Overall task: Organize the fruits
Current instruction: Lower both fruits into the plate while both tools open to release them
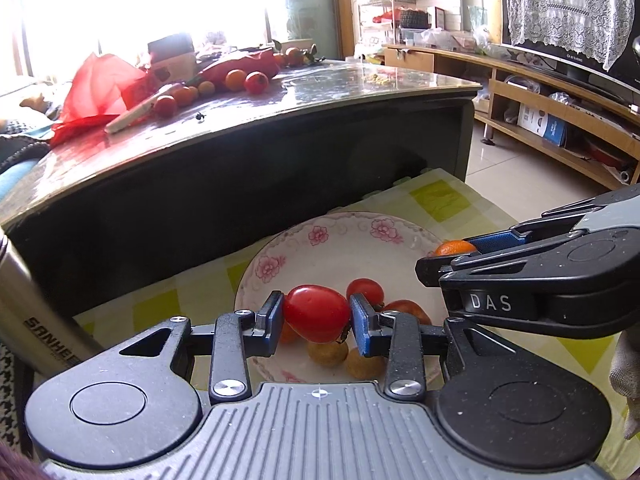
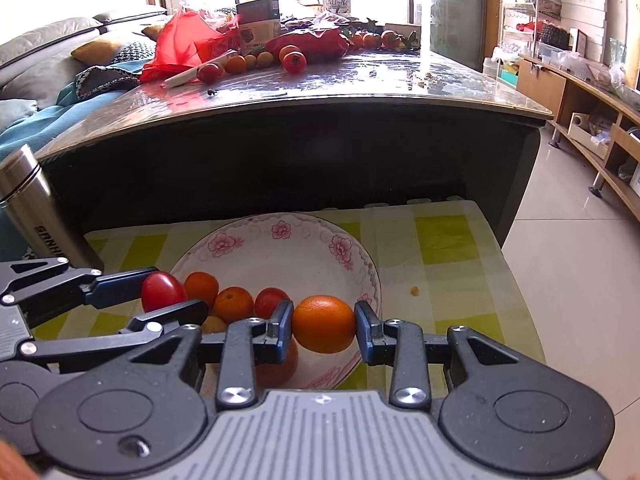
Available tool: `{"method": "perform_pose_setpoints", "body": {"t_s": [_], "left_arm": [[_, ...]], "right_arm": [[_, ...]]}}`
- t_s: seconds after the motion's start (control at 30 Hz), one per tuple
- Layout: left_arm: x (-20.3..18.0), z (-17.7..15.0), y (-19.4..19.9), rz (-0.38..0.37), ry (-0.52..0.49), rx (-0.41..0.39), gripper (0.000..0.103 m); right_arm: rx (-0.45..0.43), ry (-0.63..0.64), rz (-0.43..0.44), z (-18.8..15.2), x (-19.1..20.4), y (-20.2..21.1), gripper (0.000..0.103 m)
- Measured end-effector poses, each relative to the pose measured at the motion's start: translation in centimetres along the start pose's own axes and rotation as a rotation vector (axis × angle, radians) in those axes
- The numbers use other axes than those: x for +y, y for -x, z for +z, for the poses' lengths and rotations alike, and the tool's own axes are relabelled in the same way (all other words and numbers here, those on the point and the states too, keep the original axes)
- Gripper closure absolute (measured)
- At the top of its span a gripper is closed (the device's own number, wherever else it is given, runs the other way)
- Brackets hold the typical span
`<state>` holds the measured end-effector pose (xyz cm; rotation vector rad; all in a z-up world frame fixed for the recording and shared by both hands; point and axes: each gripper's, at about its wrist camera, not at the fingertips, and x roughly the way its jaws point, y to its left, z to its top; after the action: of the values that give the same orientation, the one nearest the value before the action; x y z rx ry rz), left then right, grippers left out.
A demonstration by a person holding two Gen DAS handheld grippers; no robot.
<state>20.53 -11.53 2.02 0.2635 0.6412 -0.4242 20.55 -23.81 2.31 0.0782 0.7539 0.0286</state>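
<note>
My left gripper (image 1: pixel 317 317) is shut on a red tomato (image 1: pixel 317 313) just above the flowered white bowl (image 1: pixel 340 236). Under it the bowl holds another red tomato (image 1: pixel 365 289), a third one (image 1: pixel 408 309) and two small yellow fruits (image 1: pixel 327 353). My right gripper (image 2: pixel 325 325) is shut on an orange (image 2: pixel 324 323) over the bowl's (image 2: pixel 288 252) right side. The bowl also shows two oranges (image 2: pixel 234 303), a red tomato (image 2: pixel 271 301) and a yellow fruit (image 2: pixel 214 325). The left gripper (image 2: pixel 168 292) with its red tomato (image 2: pixel 162 291) appears at left there. In the left wrist view the right gripper (image 1: pixel 452 254) crosses from the right with the orange (image 1: pixel 455 247).
The bowl rests on a yellow-checked cloth (image 2: pixel 440 240) against a dark glossy coffee table (image 2: pixel 300 80). That table carries more tomatoes and oranges (image 2: pixel 294 62), a red bag (image 2: pixel 180 44) and boxes. A steel flask (image 2: pixel 28 208) stands left of the bowl. Tiled floor (image 2: pixel 568 260) lies to the right.
</note>
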Motion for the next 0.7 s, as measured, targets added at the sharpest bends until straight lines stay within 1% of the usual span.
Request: {"method": "perform_pose_setpoints", "body": {"t_s": [0.13, 0.27, 0.3, 0.4, 0.7], "left_arm": [[0.2, 0.0, -0.9, 0.004, -0.002, 0.007, 0.060], [0.0, 0.0, -1.6, -0.005, -0.017, 0.013, 0.059], [-0.2, 0.0, -1.7, -0.007, -0.023, 0.012, 0.060], [-0.1, -0.1, -2.1, -0.004, -0.019, 0.011, 0.058], [0.1, -0.2, -3.0, -0.005, -0.027, 0.018, 0.058]], "right_arm": [[0.005, -0.002, 0.005, 0.3, -0.1, -1.2, 0.065], [-0.002, 0.001, 0.038, 0.4, 0.2, -1.8, 0.065], [-0.006, 0.008, 0.042, 0.4, 0.4, -1.9, 0.065], [-0.022, 0.037, 0.024, 0.4, 0.7, -2.2, 0.065], [0.000, 0.009, 0.032, 0.2, 0.3, -3.5, 0.065]]}}
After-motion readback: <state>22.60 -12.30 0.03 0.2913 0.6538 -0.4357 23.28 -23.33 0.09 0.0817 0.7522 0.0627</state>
